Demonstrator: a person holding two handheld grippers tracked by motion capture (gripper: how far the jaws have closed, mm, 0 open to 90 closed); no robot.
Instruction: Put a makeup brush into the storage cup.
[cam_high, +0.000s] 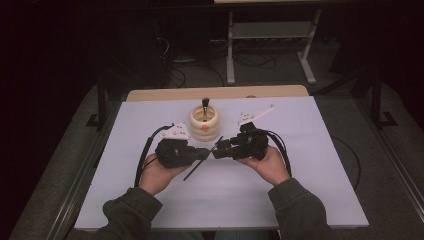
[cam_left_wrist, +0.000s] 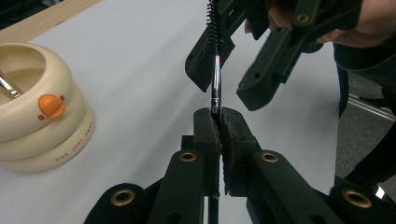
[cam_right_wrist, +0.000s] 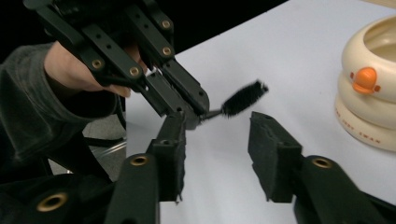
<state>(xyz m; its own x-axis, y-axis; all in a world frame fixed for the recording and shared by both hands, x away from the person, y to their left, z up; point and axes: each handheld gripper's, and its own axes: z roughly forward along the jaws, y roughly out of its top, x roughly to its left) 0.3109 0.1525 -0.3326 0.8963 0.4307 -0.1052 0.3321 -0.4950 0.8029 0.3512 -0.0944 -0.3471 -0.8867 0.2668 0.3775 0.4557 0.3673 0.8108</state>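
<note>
Near the cream ringed ceramic holder (cam_high: 204, 123), the left hand-held gripper (cam_left_wrist: 218, 122) clenches a thin black bristle-tipped brush (cam_left_wrist: 215, 60) that the spread-jawed right hand-held gripper (cam_right_wrist: 223, 140) could knock askew.

This looks like a lab or test room, dimly lit. A white-topped work table with a pale wooden far edge (cam_high: 215, 93) stands on grey carpet (cam_high: 345, 125). Behind it, black cables (cam_high: 250, 61) lie tangled around the grey metal legs of another bench (cam_high: 231, 50).
</note>
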